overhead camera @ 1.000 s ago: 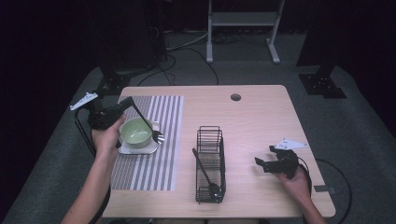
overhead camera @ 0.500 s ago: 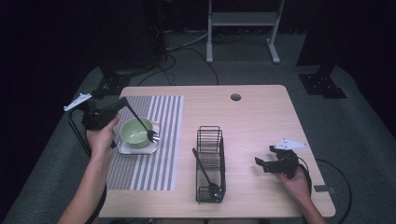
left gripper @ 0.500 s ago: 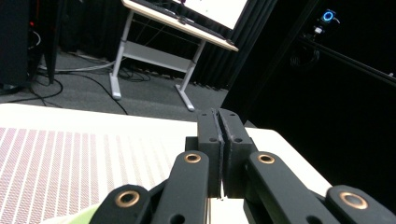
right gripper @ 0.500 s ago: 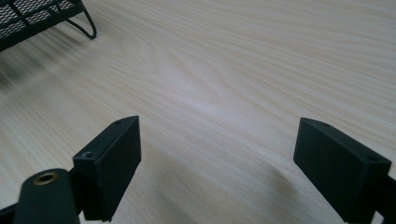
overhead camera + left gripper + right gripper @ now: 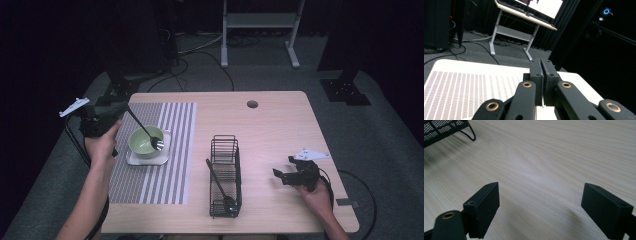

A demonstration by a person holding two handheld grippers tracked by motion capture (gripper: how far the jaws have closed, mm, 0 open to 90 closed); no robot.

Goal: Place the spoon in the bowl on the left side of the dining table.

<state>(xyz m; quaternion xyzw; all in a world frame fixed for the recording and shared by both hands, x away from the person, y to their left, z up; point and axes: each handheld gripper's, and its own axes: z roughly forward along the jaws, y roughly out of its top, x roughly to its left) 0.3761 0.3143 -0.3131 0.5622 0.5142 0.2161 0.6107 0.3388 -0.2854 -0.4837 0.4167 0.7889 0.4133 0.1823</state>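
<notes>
- High view: a light wooden table [image 5: 280, 130] is seen from above on a grey carpeted floor, with a striped grey-and-white placemat [image 5: 170, 150] laid over its left part.
- On the placemat, left of the frame's centre, a pale green round bowl [image 5: 144, 141] is set on a small white square plate [image 5: 131, 160].
- The left gripper [image 5: 112, 114], held by the left hand [image 5: 102, 145] at the table's left edge, is closed on the handle of a long black utensil [image 5: 142, 127]; the utensil slants down to the right and its silvery head lies inside the bowl.
- A black wire rectangular basket [image 5: 225, 175] stands near the middle of the table, lower centre of the frame, and a second dark utensil [image 5: 217, 182] lies inside it.
- The right gripper [image 5: 287, 175] is held low over the table at the lower right by the right hand [image 5: 315, 192], well apart from the basket, with its jaws spread and nothing between them.
- Left gripper view: the two black jaws are pressed nearly together at the frame's centre; the held utensil cannot be made out between them. The placemat is seen at lower left, and a white-legged stand [image 5: 509, 32] on the floor at the upper left.
- Right gripper view: the jaws are set wide apart over bare wood grain, and a corner of the wire basket [image 5: 446, 130] is seen at the upper left.
</notes>
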